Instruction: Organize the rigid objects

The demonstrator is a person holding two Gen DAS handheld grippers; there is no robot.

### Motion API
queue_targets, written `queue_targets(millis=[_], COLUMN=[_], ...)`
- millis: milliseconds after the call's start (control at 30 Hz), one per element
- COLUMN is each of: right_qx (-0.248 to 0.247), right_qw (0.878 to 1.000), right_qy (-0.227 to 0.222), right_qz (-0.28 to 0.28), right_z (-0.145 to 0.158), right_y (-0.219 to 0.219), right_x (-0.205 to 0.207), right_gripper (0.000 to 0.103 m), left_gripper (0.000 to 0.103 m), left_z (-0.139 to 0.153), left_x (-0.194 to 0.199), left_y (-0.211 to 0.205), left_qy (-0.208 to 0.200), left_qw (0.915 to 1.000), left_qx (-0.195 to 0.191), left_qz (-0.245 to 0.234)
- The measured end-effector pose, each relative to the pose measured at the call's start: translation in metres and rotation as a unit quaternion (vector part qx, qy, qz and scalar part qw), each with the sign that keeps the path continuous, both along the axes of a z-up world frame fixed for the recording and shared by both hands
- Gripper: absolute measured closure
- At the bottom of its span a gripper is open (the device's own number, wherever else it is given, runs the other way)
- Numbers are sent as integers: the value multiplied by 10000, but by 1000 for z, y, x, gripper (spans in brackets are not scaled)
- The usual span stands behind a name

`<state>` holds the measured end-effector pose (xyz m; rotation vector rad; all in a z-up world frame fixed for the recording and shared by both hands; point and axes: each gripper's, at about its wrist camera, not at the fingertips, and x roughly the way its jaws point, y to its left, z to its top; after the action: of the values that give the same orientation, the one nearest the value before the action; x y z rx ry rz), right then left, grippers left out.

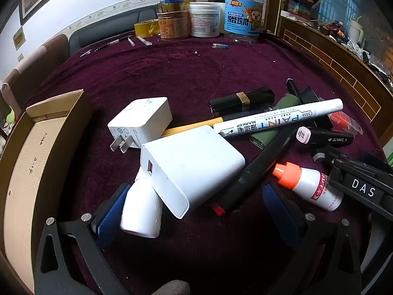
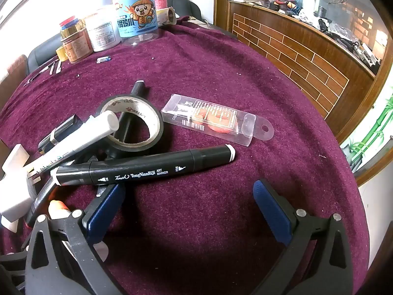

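On the purple cloth lies a pile of rigid items. In the left wrist view my left gripper stands open around a large white charger, which rests on a white bottle beside the left pad. A black pen with a red tip lies between the pads too. Behind are a small white plug adapter, a white paint marker and an orange-capped bottle. My right gripper is open just short of a black art marker. Beyond it sit a black tape roll and a clear packet.
An open cardboard box stands at the left. Jars and tubs line the table's far edge, with a yellow tape roll and small tools beside them. A wood-panelled counter runs along the right. A black tool body marked DAS reaches in from the right.
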<state>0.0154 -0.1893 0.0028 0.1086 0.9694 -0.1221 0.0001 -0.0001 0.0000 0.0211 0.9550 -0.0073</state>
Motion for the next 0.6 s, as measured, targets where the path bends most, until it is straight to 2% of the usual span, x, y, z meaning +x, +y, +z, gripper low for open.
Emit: queue_targets(millis=[600], right_qx=[-8], right_qw=[10000], right_qy=[-12], right_qz=[0], right_z=[0], right_y=[0], right_x=[0], right_gripper=[0], left_gripper=[1], left_z=[0], left_x=[0], left_y=[0], left_qy=[-20], left_qw=[10000], left_qx=[-10], left_qz=[16])
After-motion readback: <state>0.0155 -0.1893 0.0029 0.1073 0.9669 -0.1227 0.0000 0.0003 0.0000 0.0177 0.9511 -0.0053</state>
